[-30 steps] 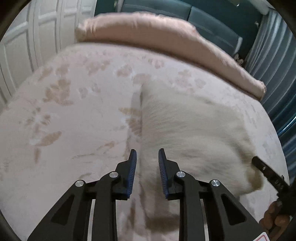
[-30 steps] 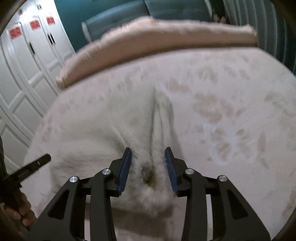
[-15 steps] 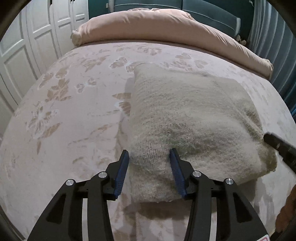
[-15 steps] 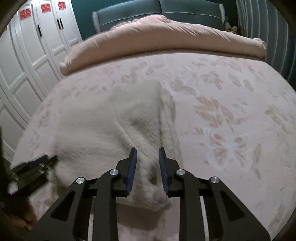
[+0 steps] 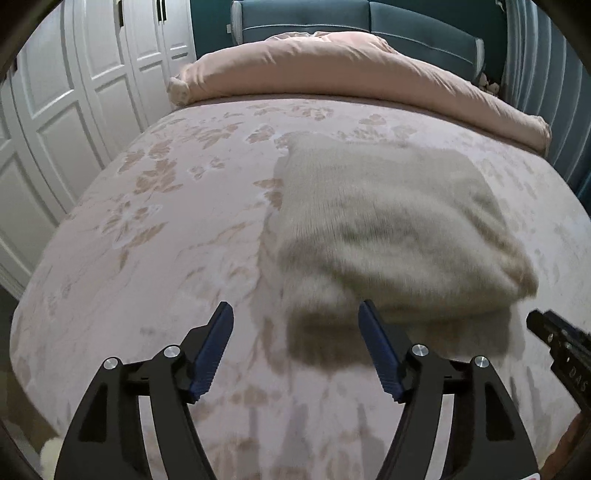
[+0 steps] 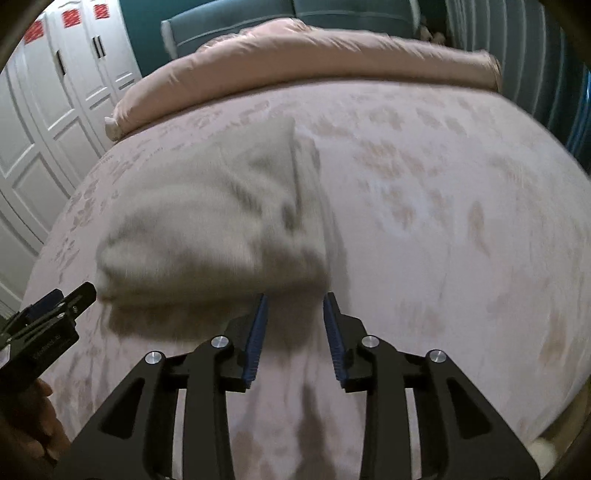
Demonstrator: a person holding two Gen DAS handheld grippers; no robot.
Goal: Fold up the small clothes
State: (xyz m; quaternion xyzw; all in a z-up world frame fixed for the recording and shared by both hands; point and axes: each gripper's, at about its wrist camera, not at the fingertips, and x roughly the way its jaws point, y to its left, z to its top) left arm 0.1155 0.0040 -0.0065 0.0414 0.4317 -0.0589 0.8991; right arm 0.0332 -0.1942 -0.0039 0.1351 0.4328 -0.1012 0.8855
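A cream knitted garment [image 5: 391, 221] lies folded into a rough rectangle on the pink floral bed; it also shows in the right wrist view [image 6: 221, 221]. My left gripper [image 5: 295, 314] is open and empty, just short of the garment's near left corner. My right gripper [image 6: 295, 299] is open and empty, just short of the garment's near right corner. Each gripper's tip shows at the edge of the other's view: the right gripper [image 5: 554, 336] and the left gripper [image 6: 55, 306].
The bed [image 5: 147, 258] has a rolled pink duvet [image 5: 351, 66] along its far side below a teal headboard [image 5: 369, 18]. White wardrobe doors [image 5: 74, 92] stand to the left. Curtains [image 6: 517, 55] hang at the right.
Both grippers have let go of the garment, opened and pulled back toward me. The garment now lies folded on the bed.
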